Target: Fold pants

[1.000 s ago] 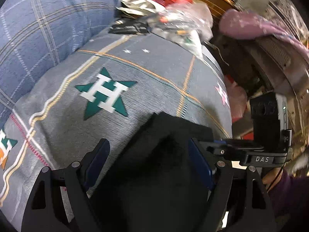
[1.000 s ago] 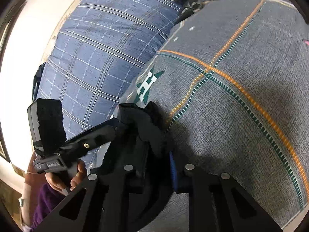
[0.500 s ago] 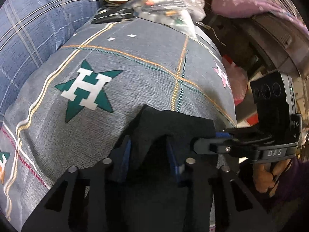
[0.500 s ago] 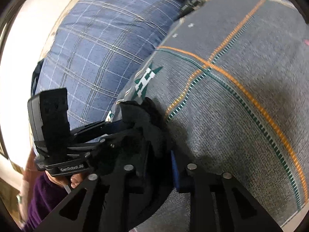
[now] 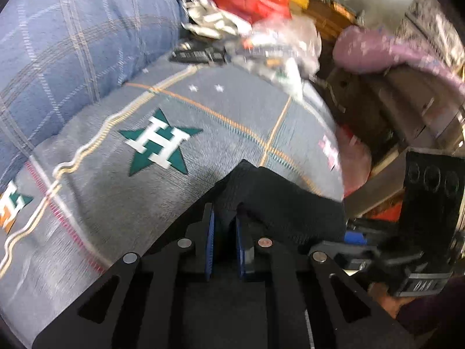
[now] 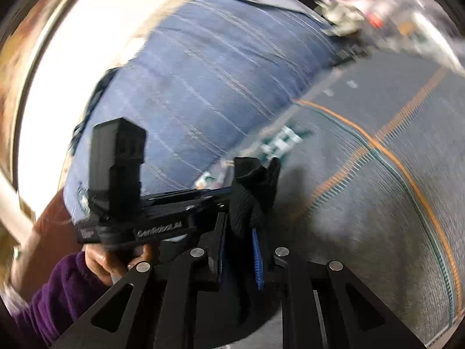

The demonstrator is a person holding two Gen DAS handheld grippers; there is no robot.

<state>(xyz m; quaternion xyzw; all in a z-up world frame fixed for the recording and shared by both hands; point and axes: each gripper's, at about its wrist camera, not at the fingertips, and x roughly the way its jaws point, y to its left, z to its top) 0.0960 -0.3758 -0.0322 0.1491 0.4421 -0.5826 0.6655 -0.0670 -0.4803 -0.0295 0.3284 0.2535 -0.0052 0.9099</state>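
Black knit pants (bunched), woven grey bedspread

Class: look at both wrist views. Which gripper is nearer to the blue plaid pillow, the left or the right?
Left. The left gripper sits on the side toward the blue plaid pillow; the right gripper lies farther off, over the grey bedspread. Both pinch the black pants.

**Patterned bed, crowded at its far end**

The bed wears a grey cover with orange and green lines and green stars bearing a white H. A blue plaid pillow lies on it at the far left. Black pants rest near its edge. Blurred clutter sits beyond.
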